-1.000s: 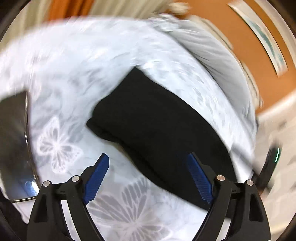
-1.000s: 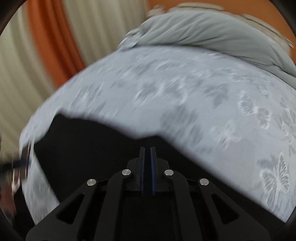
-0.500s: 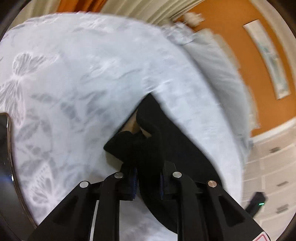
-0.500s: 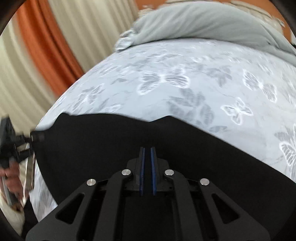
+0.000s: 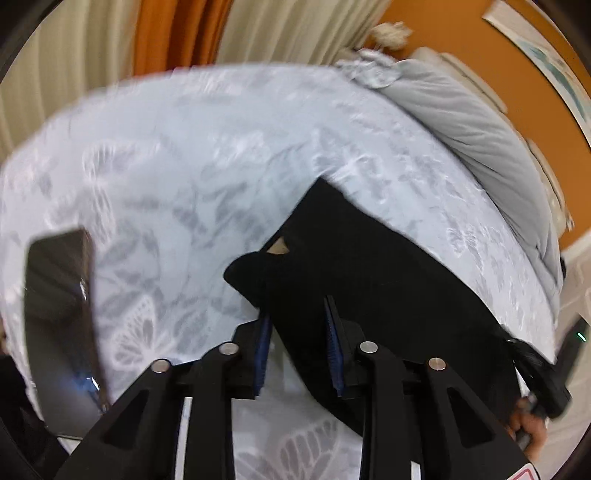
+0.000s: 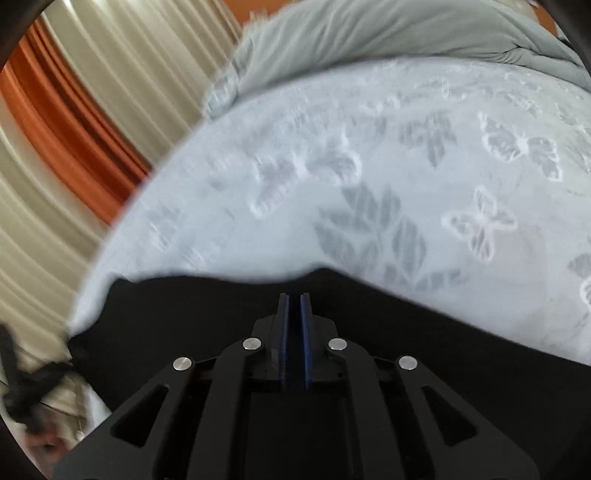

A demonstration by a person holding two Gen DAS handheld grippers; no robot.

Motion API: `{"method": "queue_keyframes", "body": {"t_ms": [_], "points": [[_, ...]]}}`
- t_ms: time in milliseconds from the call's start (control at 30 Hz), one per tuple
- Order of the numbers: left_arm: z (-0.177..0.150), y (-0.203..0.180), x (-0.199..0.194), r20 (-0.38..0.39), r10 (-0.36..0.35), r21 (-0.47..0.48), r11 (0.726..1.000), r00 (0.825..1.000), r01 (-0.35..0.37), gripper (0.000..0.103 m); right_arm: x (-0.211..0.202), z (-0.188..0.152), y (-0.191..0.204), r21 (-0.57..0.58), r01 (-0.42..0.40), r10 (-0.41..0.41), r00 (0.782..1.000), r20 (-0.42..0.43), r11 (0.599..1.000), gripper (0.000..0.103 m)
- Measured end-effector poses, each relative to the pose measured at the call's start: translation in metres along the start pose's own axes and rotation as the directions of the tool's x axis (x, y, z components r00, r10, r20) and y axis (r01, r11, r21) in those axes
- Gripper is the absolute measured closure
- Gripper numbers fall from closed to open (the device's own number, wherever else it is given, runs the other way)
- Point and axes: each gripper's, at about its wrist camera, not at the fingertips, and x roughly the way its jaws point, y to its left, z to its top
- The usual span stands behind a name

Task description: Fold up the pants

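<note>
I see black pants (image 5: 373, 273) centre-right on butterfly bedspread (image 5: 184, 166) | left gripper (image 5: 297, 325) clamped on their near corner | right gripper (image 6: 294, 325) pinching pants (image 6: 221, 314) edge, lower frame

**Counted on and around the bed**

1 pair of black pants (image 5: 373, 280) is seen on 1 butterfly-print bedspread (image 5: 192, 155). 1 grey duvet (image 5: 476, 122) is bunched along the far edge of the bed. 1 dark flat device (image 5: 59, 317) is seen at the bed's left edge. 2 grippers are counted: the left gripper (image 5: 297, 334) and the right gripper (image 6: 294, 332), with 2 blue-padded fingers each. 1 picture (image 5: 546, 62) is counted on the orange wall. 1 orange curtain panel (image 5: 173, 35) is seen between 2 cream ones.
</note>
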Motion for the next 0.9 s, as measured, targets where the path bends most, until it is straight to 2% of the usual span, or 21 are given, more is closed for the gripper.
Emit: {"method": "queue_keyframes", "body": {"t_ms": [67, 100, 167, 200, 233, 333, 367, 400, 467, 500, 533, 567, 600, 667, 700, 733, 767, 800, 833, 900], "points": [[-0.005, -0.008, -0.023, 0.094, 0.034, 0.029, 0.999, 0.995, -0.037, 0.072, -0.001, 0.007, -0.007, 0.033, -0.029, 0.026, 0.998, 0.065, 0.999, 0.103], [0.000, -0.016, -0.032, 0.149, 0.058, 0.035, 0.997, 0.987, -0.064, 0.072, -0.008, 0.011, -0.008, 0.059, -0.016, 0.011, 0.997, 0.075, 0.998, 0.102], [0.007, -0.022, -0.047, 0.241, 0.100, 0.022, 0.994, 0.965, -0.108, 0.052, -0.044, 0.016, -0.016, 0.127, 0.005, -0.021, 0.992, 0.124, 0.992, 0.096], [0.010, -0.022, -0.061, 0.289, 0.126, -0.008, 0.992, 0.949, -0.129, 0.038, -0.063, 0.014, -0.022, 0.135, -0.011, -0.009, 0.990, 0.143, 0.991, 0.096], [0.013, -0.022, -0.066, 0.305, 0.120, -0.027, 0.993, 0.945, -0.118, 0.037, -0.085, 0.009, -0.029, 0.132, -0.003, -0.018, 0.987, 0.157, 0.991, 0.096], [0.021, -0.034, -0.072, 0.260, 0.004, -0.019, 1.000, 0.966, 0.001, 0.037, -0.147, -0.019, -0.063, 0.114, 0.116, -0.134, 0.977, 0.166, 0.987, 0.096], [0.020, -0.041, -0.071, 0.236, -0.034, -0.003, 0.999, 0.971, 0.036, 0.036, -0.163, -0.030, -0.076, 0.126, 0.143, -0.164, 0.970, 0.177, 0.982, 0.086], [0.016, -0.048, -0.070, 0.215, -0.061, 0.007, 0.998, 0.975, 0.061, 0.033, -0.187, -0.045, -0.096, 0.154, 0.188, -0.216, 0.956, 0.198, 0.970, 0.060], [0.004, -0.066, -0.066, 0.166, -0.121, 0.032, 0.993, 0.979, 0.117, 0.033, -0.237, -0.082, -0.142, 0.228, 0.320, -0.373, 0.892, 0.257, 0.920, 0.039], [-0.001, -0.076, -0.063, 0.149, -0.141, 0.054, 0.989, 0.979, 0.135, 0.033, -0.258, -0.100, -0.162, 0.258, 0.385, -0.448, 0.852, 0.270, 0.886, 0.040], [-0.010, -0.090, -0.061, 0.126, -0.159, 0.095, 0.985, 0.979, 0.148, 0.031, -0.284, -0.126, -0.192, 0.305, 0.461, -0.540, 0.799, 0.265, 0.833, 0.040], [-0.018, -0.100, -0.062, 0.111, -0.164, 0.126, 0.981, 0.980, 0.149, 0.029, -0.296, -0.141, -0.209, 0.342, 0.492, -0.583, 0.773, 0.251, 0.800, 0.040], [-0.030, -0.115, -0.059, 0.093, -0.166, 0.176, 0.973, 0.982, 0.148, 0.025, -0.315, -0.162, -0.240, 0.419, 0.526, -0.643, 0.738, 0.208, 0.740, 0.040], [-0.049, -0.136, -0.057, 0.070, -0.166, 0.244, 0.959, 0.984, 0.145, 0.024, -0.338, -0.182, -0.276, 0.511, 0.536, -0.685, 0.712, 0.154, 0.672, 0.040], [-0.060, -0.149, -0.056, 0.057, -0.169, 0.281, 0.948, 0.984, 0.146, 0.023, -0.350, -0.192, -0.292, 0.545, 0.527, -0.696, 0.700, 0.156, 0.652, 0.040], [-0.072, -0.163, -0.054, 0.040, -0.171, 0.325, 0.934, 0.985, 0.149, 0.022, -0.361, -0.204, -0.311, 0.581, 0.529, -0.718, 0.680, 0.145, 0.618, 0.039], [-0.080, -0.170, -0.053, 0.032, -0.172, 0.348, 0.925, 0.985, 0.150, 0.021, -0.368, -0.216, -0.329, 0.613, 0.537, -0.737, 0.667, 0.111, 0.579, 0.034], [-0.093, -0.180, -0.052, 0.025, -0.168, 0.379, 0.914, 0.985, 0.146, 0.021, -0.370, -0.224, -0.341, 0.631, 0.538, -0.740, 0.667, 0.086, 0.559, 0.030], [-0.104, -0.187, -0.050, 0.022, -0.164, 0.402, 0.905, 0.986, 0.142, 0.020, -0.372, -0.238, -0.358, 0.651, 0.534, -0.731, 0.680, 0.049, 0.540, 0.030], [-0.122, -0.198, -0.046, 0.003, -0.167, 0.422, 0.894, 0.986, 0.150, 0.017, -0.372, -0.255, -0.381, 0.673, 0.511, -0.698, 0.716, 0.012, 0.535, 0.030]]}}
